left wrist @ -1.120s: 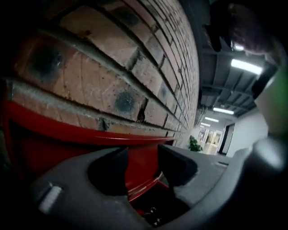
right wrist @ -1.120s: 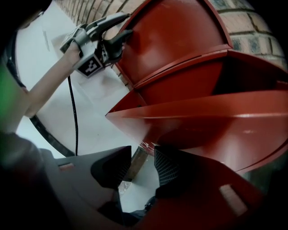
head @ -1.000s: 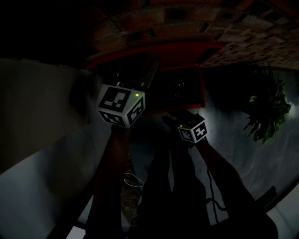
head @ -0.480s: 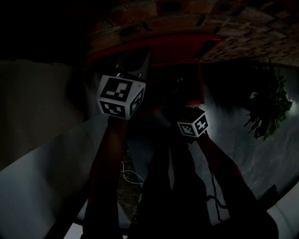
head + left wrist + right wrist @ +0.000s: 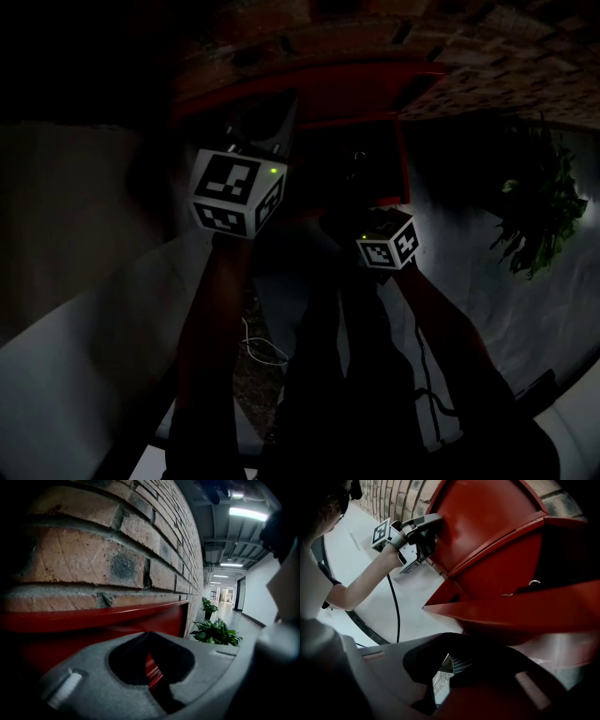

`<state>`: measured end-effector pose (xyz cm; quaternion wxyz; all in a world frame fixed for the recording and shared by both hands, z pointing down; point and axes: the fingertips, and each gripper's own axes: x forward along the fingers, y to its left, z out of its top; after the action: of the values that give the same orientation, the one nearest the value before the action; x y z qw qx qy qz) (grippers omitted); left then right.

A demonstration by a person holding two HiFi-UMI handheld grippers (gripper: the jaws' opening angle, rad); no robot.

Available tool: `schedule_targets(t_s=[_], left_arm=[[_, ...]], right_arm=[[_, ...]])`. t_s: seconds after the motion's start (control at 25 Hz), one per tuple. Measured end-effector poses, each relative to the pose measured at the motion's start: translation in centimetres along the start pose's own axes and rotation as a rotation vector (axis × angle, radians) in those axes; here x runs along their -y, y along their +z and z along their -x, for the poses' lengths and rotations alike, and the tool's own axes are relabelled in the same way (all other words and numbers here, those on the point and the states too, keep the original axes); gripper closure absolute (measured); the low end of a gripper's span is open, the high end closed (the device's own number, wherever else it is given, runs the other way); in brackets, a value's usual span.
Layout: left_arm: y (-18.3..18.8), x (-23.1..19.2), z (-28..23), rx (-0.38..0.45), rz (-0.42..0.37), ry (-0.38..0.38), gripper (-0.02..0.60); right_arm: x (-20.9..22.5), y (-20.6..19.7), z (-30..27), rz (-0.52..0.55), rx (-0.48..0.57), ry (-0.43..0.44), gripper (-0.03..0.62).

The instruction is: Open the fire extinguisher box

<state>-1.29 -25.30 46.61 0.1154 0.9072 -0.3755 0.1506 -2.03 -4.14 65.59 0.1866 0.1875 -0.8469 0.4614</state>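
The red fire extinguisher box (image 5: 380, 94) stands against a brick wall (image 5: 117, 550); the head view is very dark. My left gripper (image 5: 279, 120) is up at the box's top lid (image 5: 487, 522), jaws shut, tips against the lid's left edge. The right gripper view shows the left gripper (image 5: 436, 526) at that edge. In the left gripper view the shut left gripper (image 5: 151, 639) faces the red lid edge (image 5: 93, 619). Lower, my right gripper (image 5: 361, 225) is at the box front. The right gripper (image 5: 440, 667) is shut, just under a red panel edge (image 5: 511, 611).
A potted plant (image 5: 539, 216) stands on the pale floor right of the box, seen down the corridor as the plant (image 5: 215, 632). A black cable (image 5: 393, 606) trails over the floor below the left arm. A small wire latch (image 5: 529, 583) hangs inside the box.
The left gripper has moved up a little toward the lid. The right gripper's cube has edged slightly right. The box looks the same.
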Motion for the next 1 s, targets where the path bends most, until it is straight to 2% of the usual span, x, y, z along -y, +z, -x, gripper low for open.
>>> schedule_targets(t_s=[0.16, 0.48, 0.76, 1.0], left_arm=[[0.1, -0.3, 0.6, 0.017, -0.030, 0.005, 0.584], [0.7, -0.9, 1.8, 0.034, -0.010, 0.024, 0.584], [0.3, 0.6, 1.9, 0.002, -0.099, -0.003, 0.584], [0.6, 0.1, 2.4, 0.000, -0.071, -0.005, 0.584]], right_arm=[[0.1, -0.1, 0.0, 0.014, -0.006, -0.013, 0.592], [0.3, -0.1, -0.2, 0.024, -0.012, -0.044, 0.592], [0.2, -0.3, 0.0, 0.019, -0.005, -0.050, 0.592], [0.2, 1.0, -0.5, 0.042, 0.004, -0.045, 0.592]])
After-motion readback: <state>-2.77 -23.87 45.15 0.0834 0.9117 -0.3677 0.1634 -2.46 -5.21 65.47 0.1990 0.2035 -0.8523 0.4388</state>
